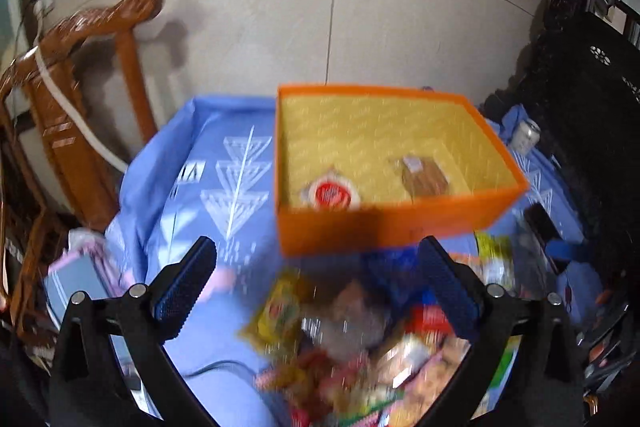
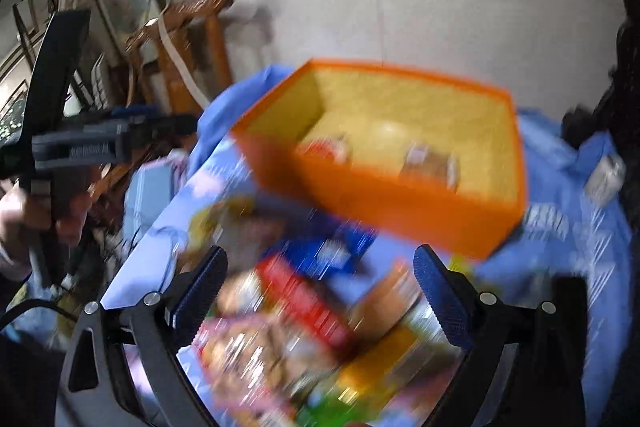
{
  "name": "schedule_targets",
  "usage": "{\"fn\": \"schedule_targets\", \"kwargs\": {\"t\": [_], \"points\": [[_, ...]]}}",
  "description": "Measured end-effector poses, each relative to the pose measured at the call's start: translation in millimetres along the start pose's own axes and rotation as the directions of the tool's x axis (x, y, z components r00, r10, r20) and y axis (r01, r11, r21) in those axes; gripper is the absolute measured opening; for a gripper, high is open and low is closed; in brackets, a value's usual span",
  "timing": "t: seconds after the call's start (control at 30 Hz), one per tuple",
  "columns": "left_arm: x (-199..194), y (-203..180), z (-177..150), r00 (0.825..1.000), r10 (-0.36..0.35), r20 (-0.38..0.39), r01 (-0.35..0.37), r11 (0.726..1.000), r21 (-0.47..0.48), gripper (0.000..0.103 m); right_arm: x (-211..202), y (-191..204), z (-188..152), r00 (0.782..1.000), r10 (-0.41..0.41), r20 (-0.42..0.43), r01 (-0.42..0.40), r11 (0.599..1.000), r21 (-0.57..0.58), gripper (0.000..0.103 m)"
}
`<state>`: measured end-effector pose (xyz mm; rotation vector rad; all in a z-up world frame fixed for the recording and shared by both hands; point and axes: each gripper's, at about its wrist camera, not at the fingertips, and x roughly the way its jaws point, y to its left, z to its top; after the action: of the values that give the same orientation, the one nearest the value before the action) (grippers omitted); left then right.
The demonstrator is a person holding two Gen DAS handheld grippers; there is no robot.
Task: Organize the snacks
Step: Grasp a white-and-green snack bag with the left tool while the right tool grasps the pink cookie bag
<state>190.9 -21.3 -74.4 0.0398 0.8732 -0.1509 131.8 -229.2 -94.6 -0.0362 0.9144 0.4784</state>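
An orange box (image 1: 384,227) with a yellow lining stands on the blue cloth. In it lie a round red-labelled snack (image 1: 330,193) and a brown packet (image 1: 424,175). In front of the box is a blurred heap of snack packets (image 1: 340,347). My left gripper (image 1: 318,287) hangs open above the heap with nothing between its fingers. In the right wrist view the orange box (image 2: 384,207) sits beyond red, blue and yellow packets (image 2: 304,303). My right gripper (image 2: 320,293) is open over them and holds nothing. Both views are smeared by motion.
A blue cloth (image 1: 208,339) covers the table. A wooden chair (image 1: 80,67) stands at the left, past the table edge. A drink can (image 1: 526,135) and a dark flat object (image 1: 540,223) lie right of the box. A person's hand (image 2: 20,215) holds the other gripper at the left.
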Motion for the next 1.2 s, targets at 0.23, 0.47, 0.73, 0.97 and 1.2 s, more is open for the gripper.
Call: {"fn": "schedule_targets", "kwargs": {"t": [0.23, 0.47, 0.73, 0.97, 1.2], "points": [[-23, 27, -64, 0.998, 0.023, -0.057, -0.025, 0.998, -0.049, 0.099, 28, 56, -66, 0.995, 0.037, -0.090, -0.040, 0.999, -0.031, 0.094], [-34, 45, -91, 0.995, 0.045, -0.085, -0.053, 0.994, -0.092, 0.099, 74, 74, -86, 0.985, -0.055, -0.164, 0.037, 0.993, -0.111, 0.089], [-31, 31, -108, 0.995, 0.048, -0.092, -0.051, 0.998, -0.037, 0.099, 81, 78, -89, 0.978, -0.099, -0.184, 0.071, 0.985, -0.157, 0.051], [-6, -6, -125, 0.993, -0.016, -0.119, 0.028, 0.994, 0.101, 0.099, 27, 49, -90, 0.992, -0.055, -0.115, 0.059, 0.998, 0.030, 0.048], [35, -35, -142, 0.982, -0.070, -0.173, 0.100, 0.980, 0.172, 0.099, 6, 26, -102, 0.992, -0.073, -0.099, 0.088, 0.982, 0.166, 0.048]]}}
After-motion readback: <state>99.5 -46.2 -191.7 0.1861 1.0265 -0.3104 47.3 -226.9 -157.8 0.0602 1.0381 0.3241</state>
